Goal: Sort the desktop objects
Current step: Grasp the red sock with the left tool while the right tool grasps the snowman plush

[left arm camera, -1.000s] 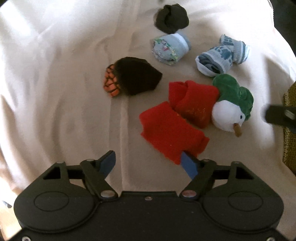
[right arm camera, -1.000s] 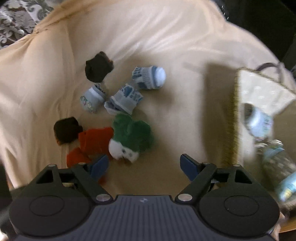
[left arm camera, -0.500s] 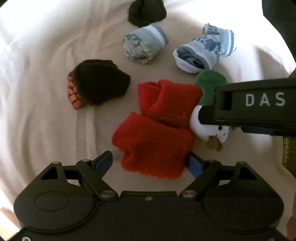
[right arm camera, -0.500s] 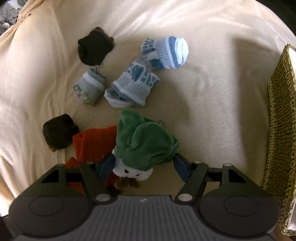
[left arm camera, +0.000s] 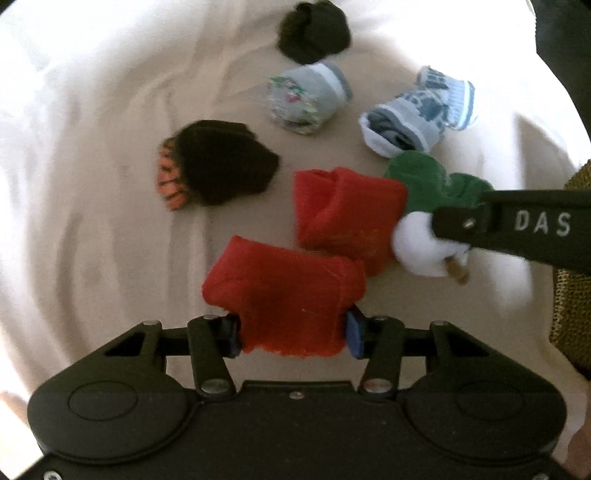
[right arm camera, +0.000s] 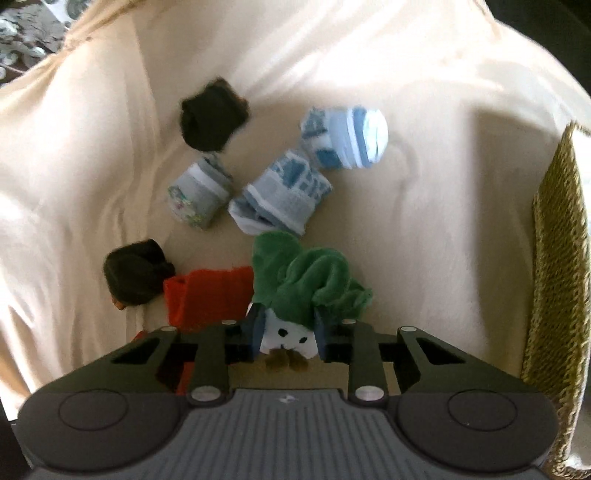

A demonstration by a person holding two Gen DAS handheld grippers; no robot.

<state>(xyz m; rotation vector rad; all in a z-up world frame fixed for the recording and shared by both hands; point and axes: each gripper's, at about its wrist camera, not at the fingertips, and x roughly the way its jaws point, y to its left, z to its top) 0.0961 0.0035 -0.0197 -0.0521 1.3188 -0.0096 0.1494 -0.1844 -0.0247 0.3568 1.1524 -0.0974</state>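
My left gripper (left arm camera: 293,330) is shut on a red sock (left arm camera: 284,291) at the near edge of the cream cloth. A second red sock (left arm camera: 343,210) lies just beyond it. My right gripper (right arm camera: 286,334) is shut on the white head of a snowman plush with a green hat (right arm camera: 303,280). The plush (left arm camera: 424,206) and the right gripper's finger (left arm camera: 517,229) show at the right of the left wrist view.
On the cloth lie a black sock with an orange toe (left arm camera: 218,170), a black sock ball (left arm camera: 314,31), a grey floral sock roll (left arm camera: 306,98) and blue patterned socks (left arm camera: 410,118) (right arm camera: 343,136). A woven basket (right arm camera: 557,280) stands at the right.
Both grippers moved forward and closed: the left on the near red sock, the right on the snowman plush. One second ago both were open and empty.
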